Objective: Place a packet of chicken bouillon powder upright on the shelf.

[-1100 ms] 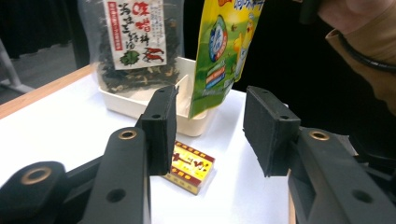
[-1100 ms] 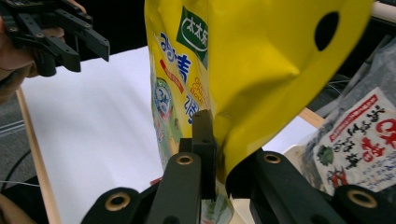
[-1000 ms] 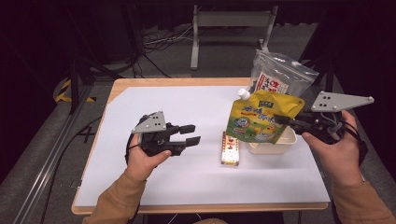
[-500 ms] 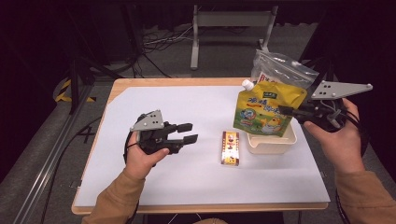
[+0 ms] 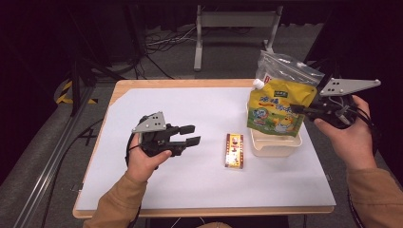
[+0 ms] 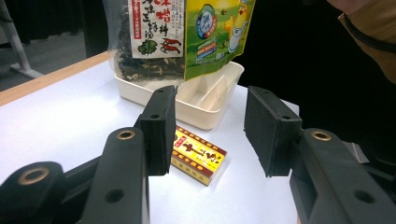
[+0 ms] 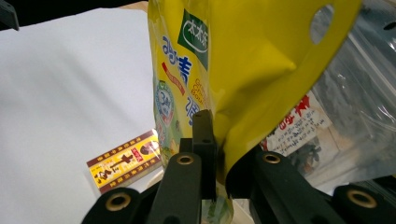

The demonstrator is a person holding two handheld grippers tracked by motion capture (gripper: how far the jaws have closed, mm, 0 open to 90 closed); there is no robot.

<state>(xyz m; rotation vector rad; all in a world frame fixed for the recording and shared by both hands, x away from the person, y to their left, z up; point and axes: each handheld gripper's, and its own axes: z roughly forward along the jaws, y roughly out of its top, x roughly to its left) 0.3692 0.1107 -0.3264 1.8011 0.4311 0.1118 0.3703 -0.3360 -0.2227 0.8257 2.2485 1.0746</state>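
My right gripper (image 5: 295,109) is shut on the edge of a yellow spouted pouch (image 5: 278,111), which hangs upright over a cream tray (image 5: 273,147). In the right gripper view the jaws (image 7: 219,149) pinch the pouch's (image 7: 243,60) lower edge. A clear bag of dried food (image 5: 285,66) stands in the tray behind it. A small red-and-yellow box (image 5: 234,150) lies flat on the white table left of the tray. My left gripper (image 5: 194,134) hovers left of the box, open and empty. In the left gripper view (image 6: 210,135) the box (image 6: 198,156) lies just beyond the jaws, and the tray (image 6: 205,105) behind it.
The white table top (image 5: 190,190) has a wooden rim and broad bare space at the left and front. Dark floor with cables and a metal stand (image 5: 228,19) lies beyond the far edge. The clear bag (image 6: 147,42) and pouch (image 6: 219,32) rise above the tray.
My right gripper has carried the yellow pouch a little to the right and farther back over the tray. The left gripper has stayed where it was.
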